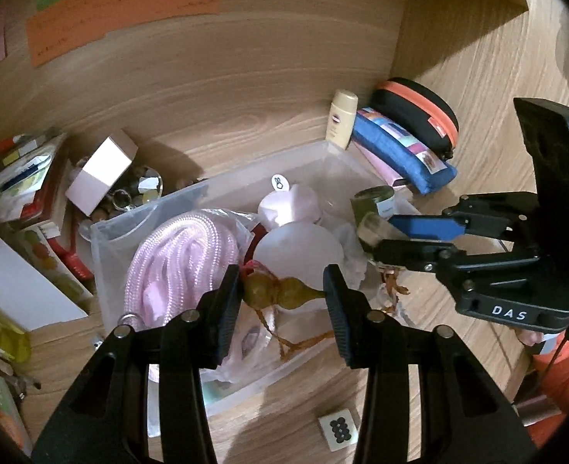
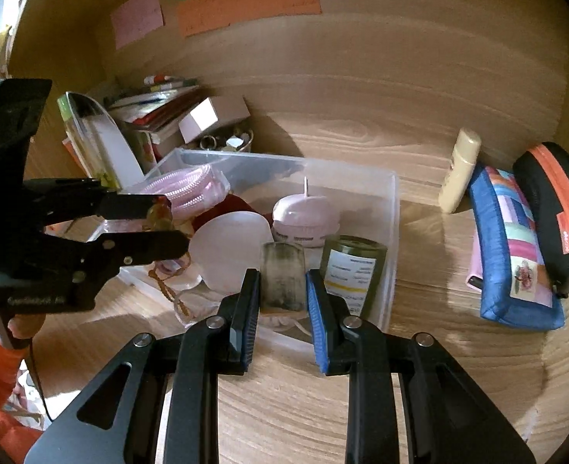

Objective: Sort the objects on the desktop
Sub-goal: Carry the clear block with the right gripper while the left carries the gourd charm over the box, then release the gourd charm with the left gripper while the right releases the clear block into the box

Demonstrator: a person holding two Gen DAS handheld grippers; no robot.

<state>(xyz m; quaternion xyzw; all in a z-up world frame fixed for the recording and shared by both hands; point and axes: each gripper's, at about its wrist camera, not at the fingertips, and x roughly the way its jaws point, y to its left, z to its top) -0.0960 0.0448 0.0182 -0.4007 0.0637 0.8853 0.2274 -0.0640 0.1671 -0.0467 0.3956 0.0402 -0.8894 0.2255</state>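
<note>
Wooden desk [image 2: 419, 232], back panel bearing paper notes [image 1: 122, 19]; clear bin [image 2: 390, 208] mid-desk, loosely filled.

In bin: pink rope [image 1: 180, 259], white dome [image 1: 298, 251], pink round case [image 2: 305, 216], green jar [image 2: 352, 270] against right wall.

Right of bin: blue pouch [image 2: 516, 247]; black-orange case [image 2: 559, 208] just beyond; cream bottle [image 2: 460, 170] leaning on panel.

Left of bin: books, small box [image 1: 102, 174].

Left gripper [image 1: 284, 294]: jaws narrow, clamped on gourd charm [image 1: 280, 292], cord dangling, over bin's near edge.

Right gripper [image 2: 283, 294]: closed on small smudged cylinder [image 2: 283, 276], beside jar, over bin.
</note>
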